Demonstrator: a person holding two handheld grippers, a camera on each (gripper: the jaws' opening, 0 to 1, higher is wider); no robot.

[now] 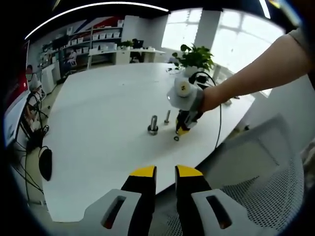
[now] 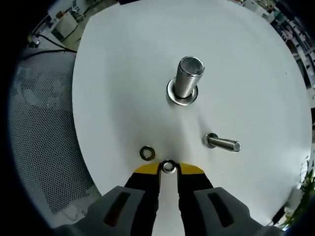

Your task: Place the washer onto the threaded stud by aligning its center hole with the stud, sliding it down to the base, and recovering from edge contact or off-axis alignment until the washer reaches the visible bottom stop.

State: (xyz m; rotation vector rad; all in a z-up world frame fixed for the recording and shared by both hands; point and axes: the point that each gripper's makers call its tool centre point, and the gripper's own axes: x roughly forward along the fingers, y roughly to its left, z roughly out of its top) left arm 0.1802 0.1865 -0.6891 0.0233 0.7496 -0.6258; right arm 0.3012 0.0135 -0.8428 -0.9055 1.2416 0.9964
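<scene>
Right gripper — jaws narrow, washer pinched at tips | second washer on table, just beside tips | threaded stud upright, beyond washer | left gripper — jaws narrow, holding nothing.

we note a large white table with a rounded edge. a grey mesh chair stands just beside its near edge. bright windows light the far side; a green potted plant sits before them. white shelves with boxes line the far wall. dark cables hang beside the table. a ceiling light strip glows overhead.
</scene>
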